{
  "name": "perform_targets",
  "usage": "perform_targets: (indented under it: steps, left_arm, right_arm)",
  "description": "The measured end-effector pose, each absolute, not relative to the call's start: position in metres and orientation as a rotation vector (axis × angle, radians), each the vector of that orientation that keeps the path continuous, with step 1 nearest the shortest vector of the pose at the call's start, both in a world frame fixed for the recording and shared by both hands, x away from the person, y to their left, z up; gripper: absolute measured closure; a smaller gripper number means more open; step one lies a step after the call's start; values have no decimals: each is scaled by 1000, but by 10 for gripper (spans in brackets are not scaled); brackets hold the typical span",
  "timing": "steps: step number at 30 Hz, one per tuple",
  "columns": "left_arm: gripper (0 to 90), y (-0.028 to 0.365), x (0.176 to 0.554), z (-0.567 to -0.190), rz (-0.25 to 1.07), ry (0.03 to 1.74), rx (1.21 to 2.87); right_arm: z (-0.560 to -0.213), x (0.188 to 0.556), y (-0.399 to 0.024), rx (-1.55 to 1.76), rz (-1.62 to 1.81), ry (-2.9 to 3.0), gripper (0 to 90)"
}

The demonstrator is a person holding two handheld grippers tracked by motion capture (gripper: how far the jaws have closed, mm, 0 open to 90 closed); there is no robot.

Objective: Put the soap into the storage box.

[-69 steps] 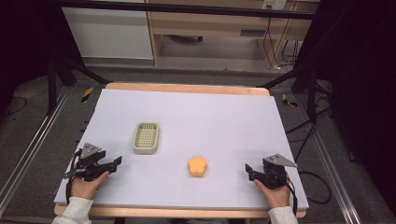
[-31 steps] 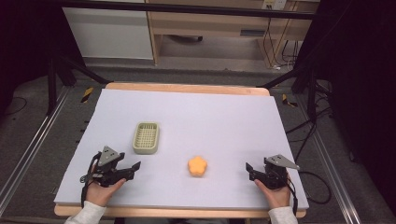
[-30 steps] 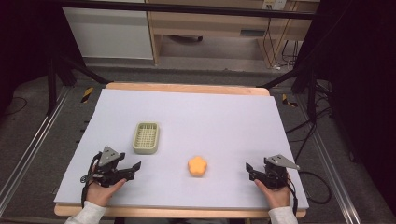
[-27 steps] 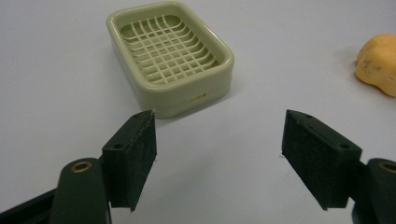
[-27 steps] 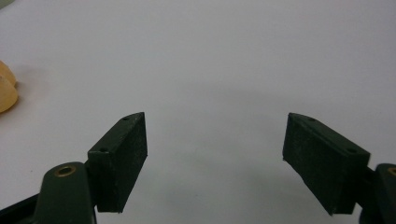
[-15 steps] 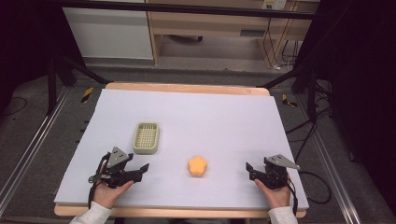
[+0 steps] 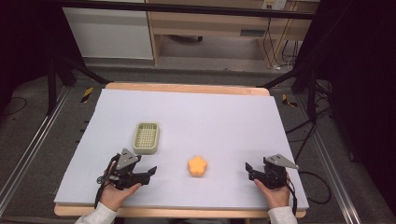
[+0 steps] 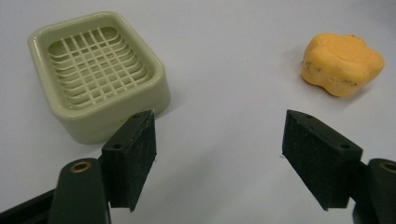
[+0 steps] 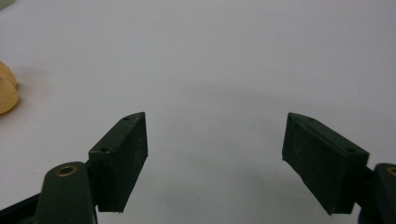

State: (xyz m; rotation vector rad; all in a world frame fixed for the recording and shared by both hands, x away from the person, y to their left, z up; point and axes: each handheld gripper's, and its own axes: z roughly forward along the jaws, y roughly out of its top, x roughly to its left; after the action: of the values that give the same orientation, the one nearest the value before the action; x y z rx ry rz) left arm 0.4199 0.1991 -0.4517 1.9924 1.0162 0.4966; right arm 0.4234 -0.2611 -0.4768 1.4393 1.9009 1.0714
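Observation:
A pale green soap dish (image 7: 146,138) with a grid floor sits left of centre on the white table (image 7: 210,116). An orange flower-shaped soap (image 7: 197,165) lies to its right, nearer the front. My left gripper (image 7: 150,172) rests just in front of the dish, open and empty, with the dish (image 8: 95,70) ahead to its left and the soap (image 8: 342,64) ahead to its right. At the front right my right gripper (image 7: 249,170) stands open and empty over bare table, with an edge of the soap (image 9: 7,91) at its far left.
The table's wooden edge (image 7: 187,87) runs along the back. Black stand legs (image 7: 70,70) and cables (image 7: 303,135) flank the table on the floor. A wooden desk (image 7: 210,28) stands beyond.
My left gripper has slid right along the front of the table, from the left edge to just below the soap dish. The right gripper has stayed put.

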Motion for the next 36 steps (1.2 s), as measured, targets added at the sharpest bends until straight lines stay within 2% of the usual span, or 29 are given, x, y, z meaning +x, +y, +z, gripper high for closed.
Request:
perform_targets:
  steps: [11, 16, 36]
  left_arm:
    - [258, 184, 420, -453, 475, 983, 2019]
    - [257, 177, 421, -452, 470, 970, 2029]
    - [238, 155, 430, -442, 441, 909, 2062]
  right_arm:
    - [-477, 424, -262, 1434, 1067, 1893, 218]
    - [-477, 424, -261, 1435, 1058, 1905, 247]
    - [-476, 425, -261, 1439, 1063, 1894, 259]
